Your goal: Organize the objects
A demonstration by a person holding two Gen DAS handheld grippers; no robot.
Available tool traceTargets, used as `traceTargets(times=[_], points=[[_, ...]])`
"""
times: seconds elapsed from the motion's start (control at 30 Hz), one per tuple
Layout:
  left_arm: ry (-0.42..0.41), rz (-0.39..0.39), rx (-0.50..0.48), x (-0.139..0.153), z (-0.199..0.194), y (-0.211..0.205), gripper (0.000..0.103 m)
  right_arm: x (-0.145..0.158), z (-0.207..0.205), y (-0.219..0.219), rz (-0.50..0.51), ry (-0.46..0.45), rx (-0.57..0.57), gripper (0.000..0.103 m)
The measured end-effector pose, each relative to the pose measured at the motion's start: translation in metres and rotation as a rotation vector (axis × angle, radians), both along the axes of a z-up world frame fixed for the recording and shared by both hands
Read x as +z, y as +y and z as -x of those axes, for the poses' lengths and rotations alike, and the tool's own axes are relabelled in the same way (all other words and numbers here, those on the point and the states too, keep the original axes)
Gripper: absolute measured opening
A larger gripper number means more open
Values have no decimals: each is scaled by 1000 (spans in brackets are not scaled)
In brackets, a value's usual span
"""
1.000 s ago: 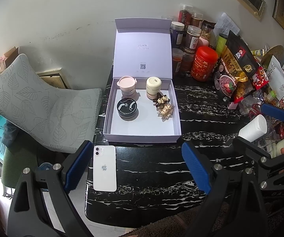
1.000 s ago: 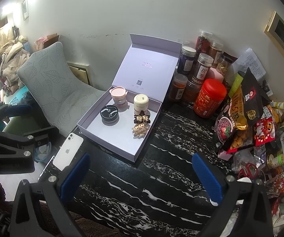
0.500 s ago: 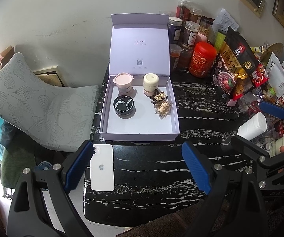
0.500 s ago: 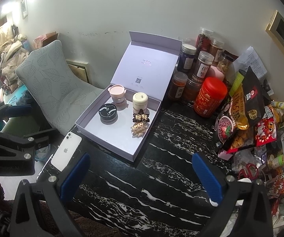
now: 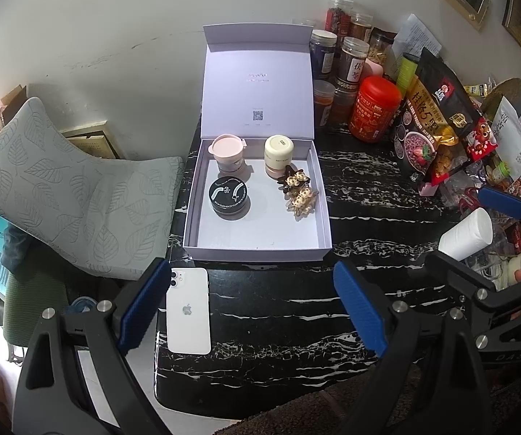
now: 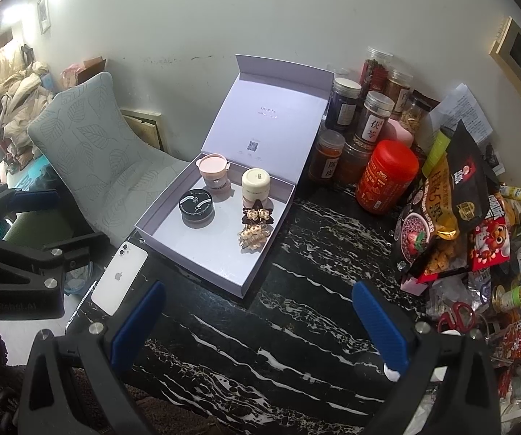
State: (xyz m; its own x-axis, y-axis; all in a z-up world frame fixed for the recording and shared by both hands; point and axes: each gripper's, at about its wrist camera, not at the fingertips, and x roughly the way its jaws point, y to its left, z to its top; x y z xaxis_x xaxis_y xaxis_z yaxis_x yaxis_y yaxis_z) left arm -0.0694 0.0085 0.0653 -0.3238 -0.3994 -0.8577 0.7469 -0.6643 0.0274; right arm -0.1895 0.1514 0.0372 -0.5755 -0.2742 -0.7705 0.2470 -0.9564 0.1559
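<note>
1. The near half of the table [image 6: 289, 330] is bare black marble; a gripper could pass there freely.
2. The open box [image 5: 327, 217] stands along the left edge toward the far side, its raised lid [image 5: 258, 83] blocking reach from behind.
3. A white phone [image 5: 188, 315] lies at the near left edge.
4. Jars [image 6: 376, 116], a red canister [image 6: 385, 177] and snack bags [image 6: 442, 210] crowd the far right corner and right edge; the clutter nearest the right edge is too jumbled to sort out.
</note>
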Motion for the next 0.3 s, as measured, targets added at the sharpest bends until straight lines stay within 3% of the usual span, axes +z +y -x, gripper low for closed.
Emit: traceTargets(times=[0.3], points=[[3, 6, 1, -2, 0, -2, 91, 0, 3, -2, 0, 0, 11, 103]])
